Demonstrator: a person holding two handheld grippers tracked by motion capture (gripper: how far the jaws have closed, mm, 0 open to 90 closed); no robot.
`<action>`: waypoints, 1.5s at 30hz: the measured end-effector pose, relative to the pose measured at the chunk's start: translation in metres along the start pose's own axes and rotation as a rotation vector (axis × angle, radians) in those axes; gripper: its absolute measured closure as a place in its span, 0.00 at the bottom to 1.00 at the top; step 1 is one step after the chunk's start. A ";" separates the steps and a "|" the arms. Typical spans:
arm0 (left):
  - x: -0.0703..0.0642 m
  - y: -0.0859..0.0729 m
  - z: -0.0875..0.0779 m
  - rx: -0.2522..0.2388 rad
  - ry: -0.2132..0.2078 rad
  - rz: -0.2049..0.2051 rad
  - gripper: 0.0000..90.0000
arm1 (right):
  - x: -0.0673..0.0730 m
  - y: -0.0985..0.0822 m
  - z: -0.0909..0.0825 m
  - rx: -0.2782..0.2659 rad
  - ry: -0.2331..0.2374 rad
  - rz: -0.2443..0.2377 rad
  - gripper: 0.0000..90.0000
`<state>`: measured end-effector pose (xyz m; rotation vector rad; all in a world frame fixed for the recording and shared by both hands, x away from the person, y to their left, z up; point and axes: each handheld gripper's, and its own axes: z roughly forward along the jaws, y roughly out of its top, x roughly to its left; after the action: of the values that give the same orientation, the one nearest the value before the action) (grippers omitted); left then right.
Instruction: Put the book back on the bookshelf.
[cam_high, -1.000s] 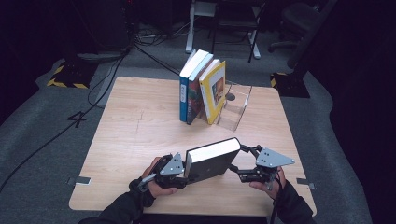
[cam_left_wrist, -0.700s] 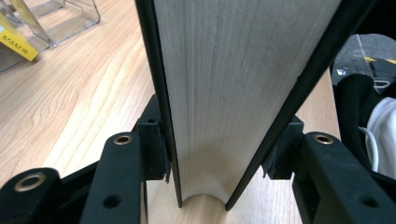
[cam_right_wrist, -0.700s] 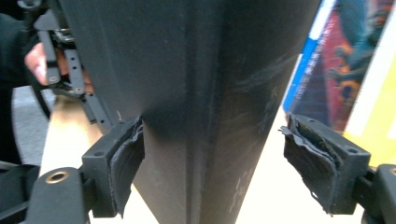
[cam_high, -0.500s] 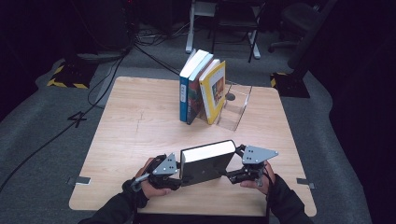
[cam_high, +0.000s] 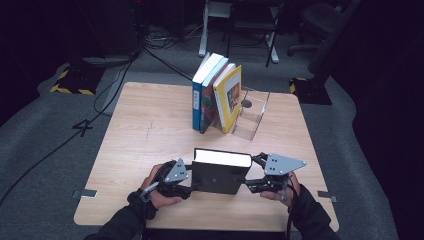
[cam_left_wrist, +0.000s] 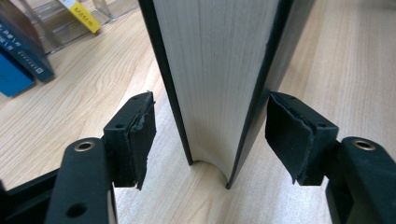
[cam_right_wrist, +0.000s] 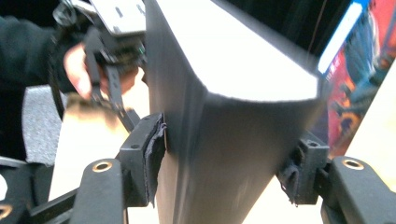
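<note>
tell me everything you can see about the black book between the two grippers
The black book is a thick hardcover with dark covers and a pale page block. It stands upright on the wooden table, near the front edge, page edges up. The left gripper straddles one end with its jaws just opened, fingers clear of the covers. The right gripper has been closing on the spine end, its fingers against the covers.

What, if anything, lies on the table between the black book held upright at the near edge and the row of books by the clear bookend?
Nothing visible does. Bare wooden table lies between the black book and the leaning row of books against the clear bookend. The right gripper clamps the book; the left gripper has just been opening, its pads off the covers.
</note>
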<state>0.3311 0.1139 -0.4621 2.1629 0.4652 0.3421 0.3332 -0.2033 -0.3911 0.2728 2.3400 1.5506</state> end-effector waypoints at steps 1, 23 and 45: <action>0.000 0.000 0.000 0.000 0.000 0.000 0.37 | 0.000 0.006 0.001 -0.004 0.008 -0.011 0.44; 0.006 0.003 0.007 0.005 0.163 -0.024 0.25 | 0.002 0.040 0.028 0.160 0.018 0.042 0.52; 0.001 -0.024 -0.007 0.127 0.141 -0.042 0.23 | -0.008 0.035 0.017 0.149 -0.068 0.170 0.58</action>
<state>0.3244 0.1329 -0.4775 2.2572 0.6257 0.4551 0.3464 -0.1772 -0.3640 0.5646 2.4365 1.4160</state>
